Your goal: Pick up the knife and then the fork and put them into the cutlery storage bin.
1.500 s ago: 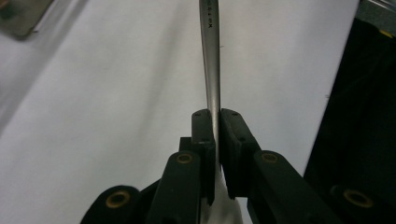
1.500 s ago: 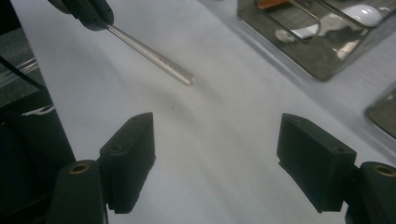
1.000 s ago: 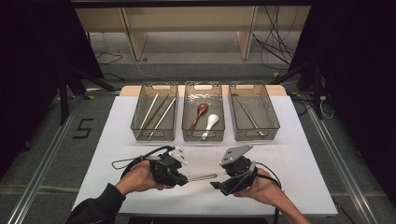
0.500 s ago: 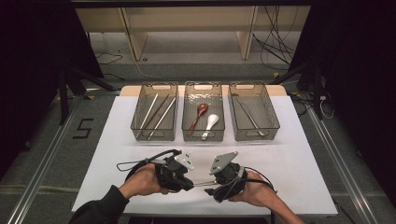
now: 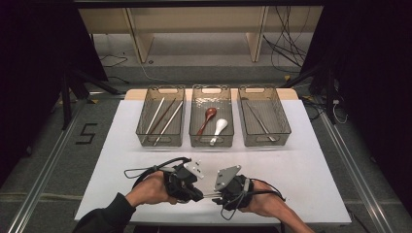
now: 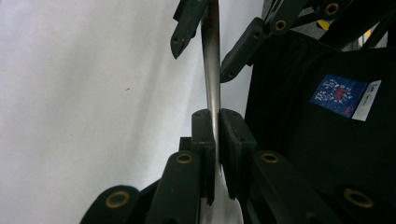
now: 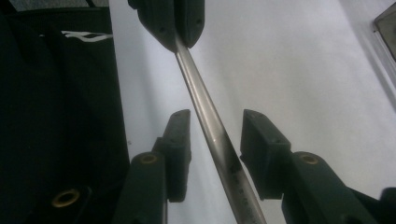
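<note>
Utensil (image 6: 211, 70), a slim metal handle, is pinched flat between my left gripper (image 6: 217, 135)'s jaws and held just above the table (image 5: 311, 170) near its front edge. My right gripper (image 7: 214, 140) faces it: its jaws have just been closing with the handle between them, but there is still a gap on both sides, so the pads (image 7: 180, 135) do not press yet. I judge this a hand-over, left to right, in mid step. Next I would finish closing the right jaws square on the handle, check that they bite, and only then ease the left ones off. I cannot tell which kind of utensil it is, its working end being hidden.

Farther back stand three bins in a row: the left bin (image 5: 145, 124) with chopsticks (image 5: 163, 121), the middle bin (image 5: 194, 124) with two spoons (image 5: 214, 125), the right bin (image 5: 284, 124) with thin metal pieces. Nothing lies between my hands and the bins; their walls will need clearing on any drop.
</note>
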The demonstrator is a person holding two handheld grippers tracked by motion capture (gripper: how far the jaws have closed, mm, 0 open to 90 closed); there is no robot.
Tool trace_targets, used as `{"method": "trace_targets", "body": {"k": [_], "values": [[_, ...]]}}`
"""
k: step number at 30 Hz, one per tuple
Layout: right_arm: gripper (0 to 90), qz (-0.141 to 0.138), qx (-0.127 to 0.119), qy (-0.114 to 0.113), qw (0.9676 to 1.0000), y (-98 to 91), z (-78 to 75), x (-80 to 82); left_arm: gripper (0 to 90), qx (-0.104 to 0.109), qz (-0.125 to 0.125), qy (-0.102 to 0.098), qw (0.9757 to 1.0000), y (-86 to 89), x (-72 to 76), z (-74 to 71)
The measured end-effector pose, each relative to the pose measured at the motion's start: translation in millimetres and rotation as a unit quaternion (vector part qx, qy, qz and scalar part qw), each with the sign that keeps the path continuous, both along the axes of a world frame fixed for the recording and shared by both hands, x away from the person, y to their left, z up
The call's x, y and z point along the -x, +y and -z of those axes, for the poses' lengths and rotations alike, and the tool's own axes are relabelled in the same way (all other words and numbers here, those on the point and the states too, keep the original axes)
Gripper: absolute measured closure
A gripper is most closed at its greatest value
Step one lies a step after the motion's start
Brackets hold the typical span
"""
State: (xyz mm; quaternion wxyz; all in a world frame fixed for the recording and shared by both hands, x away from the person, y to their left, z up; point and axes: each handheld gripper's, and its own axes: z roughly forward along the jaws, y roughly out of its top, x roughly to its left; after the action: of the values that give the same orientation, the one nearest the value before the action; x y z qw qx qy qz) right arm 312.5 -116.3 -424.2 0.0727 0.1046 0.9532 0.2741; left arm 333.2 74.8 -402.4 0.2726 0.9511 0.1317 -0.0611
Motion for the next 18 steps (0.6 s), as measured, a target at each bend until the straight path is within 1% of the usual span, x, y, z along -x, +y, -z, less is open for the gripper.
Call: {"method": "trace_targets", "body": {"k": [3,6,7,8,9,10,11,14,16,18], "values": [[71.0,-0.007,0.005,-0.007,0.9999,0.9,1.1,1.7,84.0,-0.001,0.004,0.003,1.0,-0.7,-0.2,1.0],[74.7,-0.023,0.006,-0.017,0.9996,0.1,0.6,3.0,84.0,-0.001,0.009,0.01,0.9999,-0.8,-1.2,1.8],[77.1,-0.03,0.009,-0.014,0.9994,0.1,0.9,3.8,84.0,-0.001,0.012,0.011,0.9999,-0.7,-1.6,2.5],[82.4,-0.041,0.01,-0.012,0.999,-0.3,1.2,4.4,84.6,0.001,0.006,0.008,0.9999,-0.7,-2.0,3.5],[84.7,-0.046,0.007,-0.013,0.9988,-0.7,1.8,4.8,85.4,0.005,0.008,0.007,0.9999,0.2,-3.4,4.6],[86.7,-0.051,0.009,-0.009,0.9986,-0.5,2.0,5.9,85.1,0.011,0.014,0.016,0.9997,1.1,-4.9,5.3],[87.4,-0.066,0.014,-0.002,0.9977,0.2,2.9,7.4,85.1,0.011,0.02,0.023,0.9995,1.1,-5.0,6.2],[87.8,-0.068,0.016,0.014,0.9974,0.3,4.1,7.1,84.4,0.011,0.02,0.021,0.9995,-0.3,-3.7,6.9],[87.8,-0.063,0.017,0.014,0.9977,-0.7,3.1,6.6,83.3,0.015,0.012,0.017,0.9997,-0.3,-4.2,5.6],[87.8,-0.056,0.019,0.013,0.9982,-1.4,2.2,5.6,76.9,0.02,0.007,0.017,0.9996,0.2,-4.7,3.5]]}}
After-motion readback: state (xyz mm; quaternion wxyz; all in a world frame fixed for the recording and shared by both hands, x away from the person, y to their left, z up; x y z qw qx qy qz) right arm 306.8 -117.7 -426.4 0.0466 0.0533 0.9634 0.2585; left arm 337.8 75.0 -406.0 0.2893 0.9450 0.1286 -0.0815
